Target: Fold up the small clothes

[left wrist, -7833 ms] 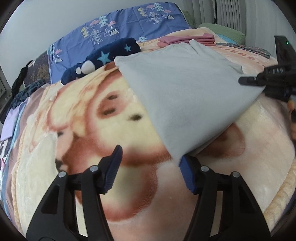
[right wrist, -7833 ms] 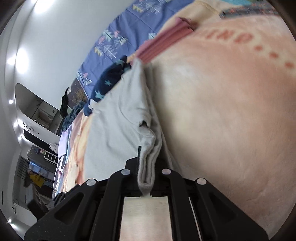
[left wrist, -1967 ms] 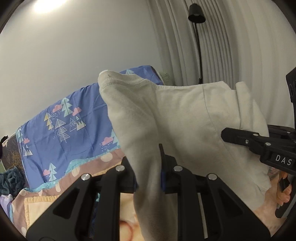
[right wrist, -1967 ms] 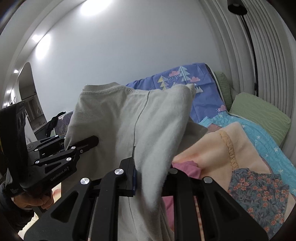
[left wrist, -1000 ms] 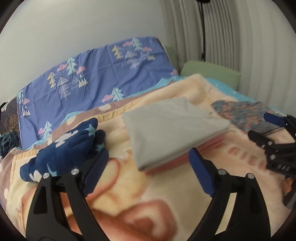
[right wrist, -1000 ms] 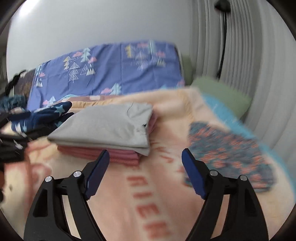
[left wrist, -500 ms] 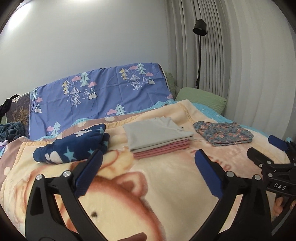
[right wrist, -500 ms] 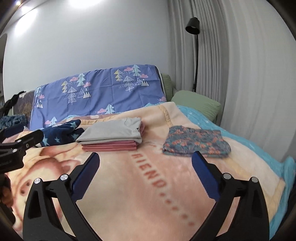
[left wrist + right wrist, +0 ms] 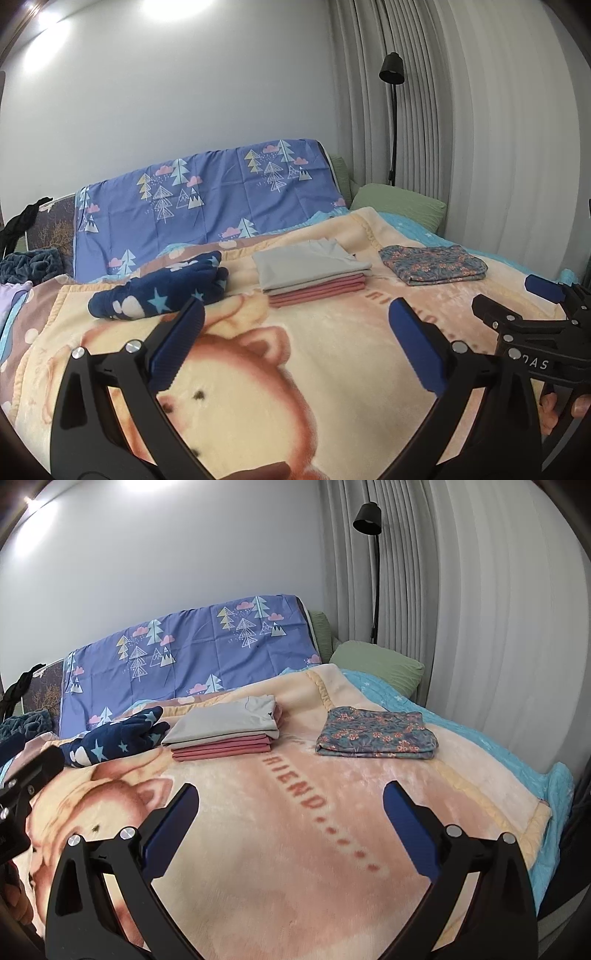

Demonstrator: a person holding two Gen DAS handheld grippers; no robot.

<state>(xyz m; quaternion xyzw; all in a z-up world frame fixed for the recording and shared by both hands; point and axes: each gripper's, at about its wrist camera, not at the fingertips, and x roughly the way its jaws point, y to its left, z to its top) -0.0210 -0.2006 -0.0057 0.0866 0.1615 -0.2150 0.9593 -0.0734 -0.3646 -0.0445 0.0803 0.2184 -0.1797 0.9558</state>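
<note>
- Left wrist view: my left gripper (image 9: 295,339) hangs above the peach plush bear-print blanket (image 9: 332,369), jaws spread wide, holding nothing and touching nothing.
- Same view: folded grey cotton garment (image 9: 306,266) lies flat on top of a stack of folded pink cloths (image 9: 317,293), mid-bed. Unfolded navy fleece garment with pale stars (image 9: 162,291) lies bunched just left of that stack. Folded floral-print cloth (image 9: 432,264) sits to its right, apart.
- Same view: my right gripper (image 9: 513,299) shows at the right edge, jaws parted, empty.
- Right wrist view: right gripper (image 9: 290,821) jaws wide apart over the blanket (image 9: 295,849), nothing between them. Grey garment (image 9: 225,723) squared on the pink stack (image 9: 221,751); floral cloth (image 9: 376,736) well right of it; navy fleece (image 9: 114,742) at the left.
- Step, by my judgement: one piece stacked, hands free between items. Next move calls for reaching the navy fleece, gripping two edges and laying it flat on the bare blanket.
</note>
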